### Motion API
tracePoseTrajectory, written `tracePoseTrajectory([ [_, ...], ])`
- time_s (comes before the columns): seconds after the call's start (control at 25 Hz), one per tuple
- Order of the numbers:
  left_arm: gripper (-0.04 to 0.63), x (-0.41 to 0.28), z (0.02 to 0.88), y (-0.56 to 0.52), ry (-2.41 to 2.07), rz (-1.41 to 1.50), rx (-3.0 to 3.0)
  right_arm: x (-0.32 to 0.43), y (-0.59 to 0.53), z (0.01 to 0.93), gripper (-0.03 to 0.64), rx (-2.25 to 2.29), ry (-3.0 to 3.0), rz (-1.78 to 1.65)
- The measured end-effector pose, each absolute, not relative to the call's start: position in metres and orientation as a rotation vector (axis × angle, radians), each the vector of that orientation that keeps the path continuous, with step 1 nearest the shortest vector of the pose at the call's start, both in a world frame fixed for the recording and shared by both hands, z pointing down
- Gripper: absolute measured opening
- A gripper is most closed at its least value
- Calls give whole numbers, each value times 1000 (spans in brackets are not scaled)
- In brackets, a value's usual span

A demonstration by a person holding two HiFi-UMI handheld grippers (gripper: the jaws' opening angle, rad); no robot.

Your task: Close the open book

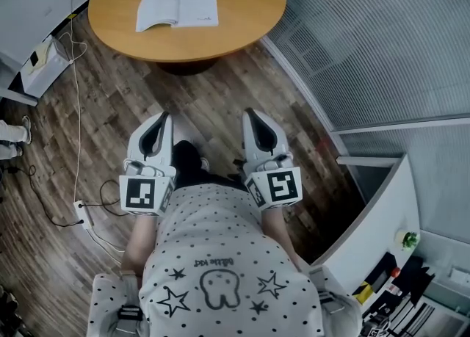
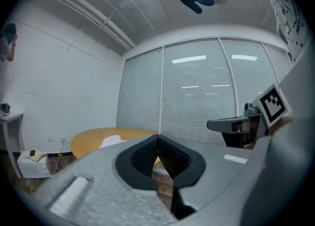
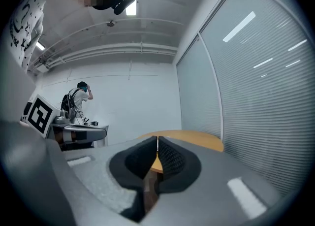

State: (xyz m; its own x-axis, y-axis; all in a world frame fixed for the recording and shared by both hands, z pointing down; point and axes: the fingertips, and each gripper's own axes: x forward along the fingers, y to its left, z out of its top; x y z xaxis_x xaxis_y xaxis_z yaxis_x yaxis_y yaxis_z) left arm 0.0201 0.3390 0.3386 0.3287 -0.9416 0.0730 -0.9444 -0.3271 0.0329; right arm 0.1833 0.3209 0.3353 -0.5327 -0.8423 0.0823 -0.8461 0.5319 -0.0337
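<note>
The fingers point(image 2: 146, 155) of the left gripper point(image 2: 157, 137) are pressed together pad to pad, with nothing between them. The fingers point(image 3: 170, 158) of the right gripper point(image 3: 157, 139) are likewise closed and empty. Both grippers point level and sit side by side in front of the person's torso point(image 1: 220, 255), above the wooden floor point(image 1: 110, 100). This appears to be a ready pose rather than a working one.

The open book point(image 1: 178, 4) lies flat on the round surface point(image 1: 246, 23), left of its centre and well apart from both grippers. Its left-hand pages bow upward slightly; the right-hand page lies flat.

Closed fingers probably suit the job, since a cover can be lifted and tipped over with a blunt tip, so no grasp is required. The approach has not yet begun.

No container stands on the surface — the book is the only item it carries.
</note>
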Motion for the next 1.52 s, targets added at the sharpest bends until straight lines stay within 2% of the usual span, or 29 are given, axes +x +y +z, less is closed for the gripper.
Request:
tracePoseTrajectory([
  [0.4,9,10,339,303,-1749,52,2523,182,293,341,11,1467,-2697,157],
  [1.08,9,-74,309,154,-1813,-18,2487,132,163,323,11,1479,-2655,200],
  [1.52,8,-96,342,99,-1748,-14,2489,116,115,348,11,1544,-2562,233],
])
